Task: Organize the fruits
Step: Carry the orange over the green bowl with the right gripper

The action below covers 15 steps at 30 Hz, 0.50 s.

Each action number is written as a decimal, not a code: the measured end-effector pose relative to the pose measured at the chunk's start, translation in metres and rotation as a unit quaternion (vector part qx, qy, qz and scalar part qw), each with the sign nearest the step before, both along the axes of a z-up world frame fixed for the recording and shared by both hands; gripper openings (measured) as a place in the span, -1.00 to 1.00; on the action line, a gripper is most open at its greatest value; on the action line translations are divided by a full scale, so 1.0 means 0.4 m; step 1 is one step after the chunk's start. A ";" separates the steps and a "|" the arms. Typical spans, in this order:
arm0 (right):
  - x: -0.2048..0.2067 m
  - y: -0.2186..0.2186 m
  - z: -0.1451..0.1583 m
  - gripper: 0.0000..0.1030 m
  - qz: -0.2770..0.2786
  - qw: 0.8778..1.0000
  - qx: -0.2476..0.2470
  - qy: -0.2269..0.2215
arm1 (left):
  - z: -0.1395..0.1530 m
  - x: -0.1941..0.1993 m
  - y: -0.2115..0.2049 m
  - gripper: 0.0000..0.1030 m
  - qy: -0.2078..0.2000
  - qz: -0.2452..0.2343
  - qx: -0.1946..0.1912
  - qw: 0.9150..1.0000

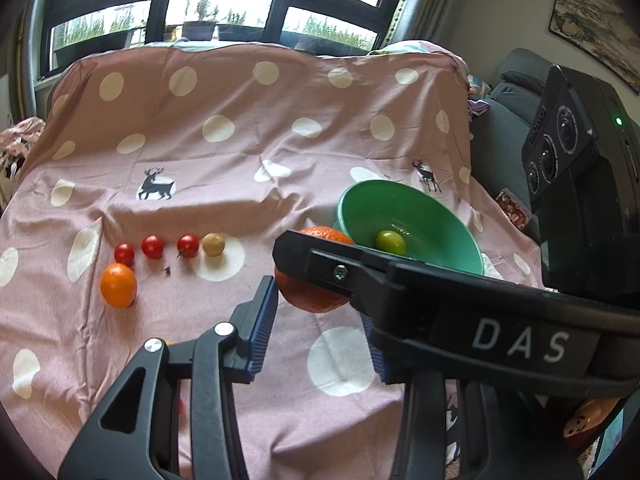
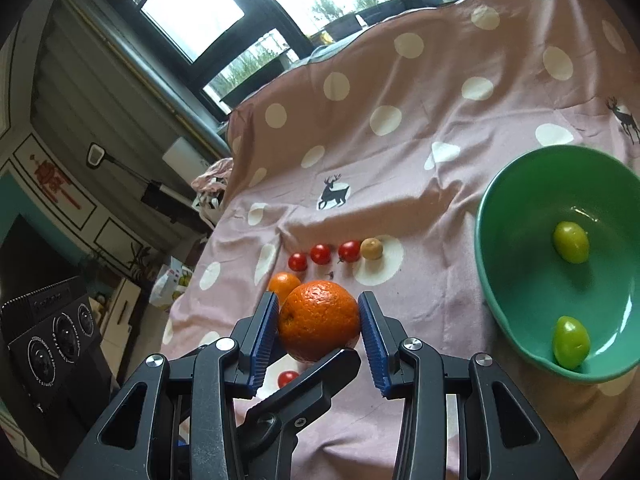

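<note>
Right gripper (image 2: pixel 319 334) | your pads clamp the big orange (image 2: pixel 319 320), lifted clear for sorting | left gripper (image 1: pixel 316 332) | half-parted, holding nothing I can confirm | green bowl (image 2: pixel 520 320) | right, two green fruits inside.

We see a pink cloth (image 2: pixel 420 168) dotted with white circles and dark deer figures. The bowl (image 2: pixel 520 320) is mint green, and the two fruits (image 2: pixel 571 242) in it are yellow-green. The big orange (image 2: pixel 318 320) is deep orange; three tomatoes (image 2: pixel 321 254) are red, with a tan fruit (image 2: pixel 371 249) beside them. The gripper pads (image 2: pixel 264 336) are blue on black frames.
</note>
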State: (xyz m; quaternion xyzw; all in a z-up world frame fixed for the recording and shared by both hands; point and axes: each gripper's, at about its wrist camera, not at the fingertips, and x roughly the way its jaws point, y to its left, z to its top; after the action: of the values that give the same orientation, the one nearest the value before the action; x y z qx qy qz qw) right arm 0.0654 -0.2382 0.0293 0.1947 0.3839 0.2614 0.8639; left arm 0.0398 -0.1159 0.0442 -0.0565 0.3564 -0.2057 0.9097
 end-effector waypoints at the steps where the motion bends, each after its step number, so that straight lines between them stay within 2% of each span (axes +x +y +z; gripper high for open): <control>1: -0.001 -0.011 0.004 -0.16 -0.005 1.000 0.003 -0.003 | 0.006 0.001 -0.013 -0.20 -0.004 -0.004 0.001 1.000; 15: 0.003 -0.191 0.012 -0.16 -0.073 0.996 0.050 -0.012 | 0.026 0.046 -0.169 -0.20 -0.011 -0.062 0.003 0.998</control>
State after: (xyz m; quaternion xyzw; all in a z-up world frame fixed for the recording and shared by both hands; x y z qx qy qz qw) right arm 0.0666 -0.3146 0.0342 0.2618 0.3449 0.2190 0.8744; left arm 0.0584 -0.1835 0.0547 -0.0291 0.3502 -0.2611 0.8991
